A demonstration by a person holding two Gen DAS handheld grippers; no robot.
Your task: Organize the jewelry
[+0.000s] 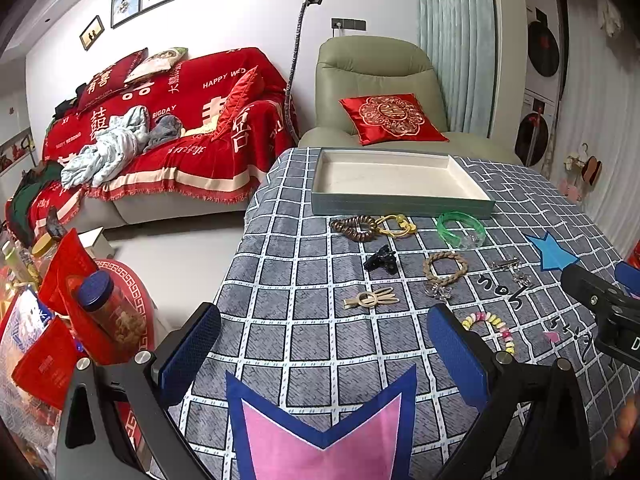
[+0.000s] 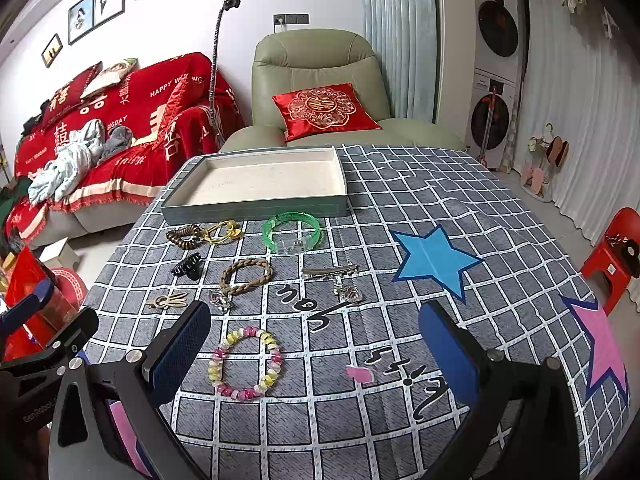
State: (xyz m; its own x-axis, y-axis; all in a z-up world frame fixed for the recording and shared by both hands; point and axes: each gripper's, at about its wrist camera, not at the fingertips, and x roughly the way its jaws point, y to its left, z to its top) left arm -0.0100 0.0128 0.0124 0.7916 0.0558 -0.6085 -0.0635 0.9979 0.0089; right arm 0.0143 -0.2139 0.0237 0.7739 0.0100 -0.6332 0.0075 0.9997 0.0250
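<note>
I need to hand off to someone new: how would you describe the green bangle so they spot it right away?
Find the shallow grey tray with the cream lining at the far end of the checked tablecloth. Just in front of its right half lies the green bangle. It is the only translucent, bright green ring; the brown beaded bracelet and braided tan loop nearby are dull and opaque.

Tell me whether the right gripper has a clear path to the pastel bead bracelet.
Probably yes. The right gripper is open and the pastel bead bracelet lies flat on the tablecloth just ahead, toward its left finger, with nothing on it or between them.
</note>
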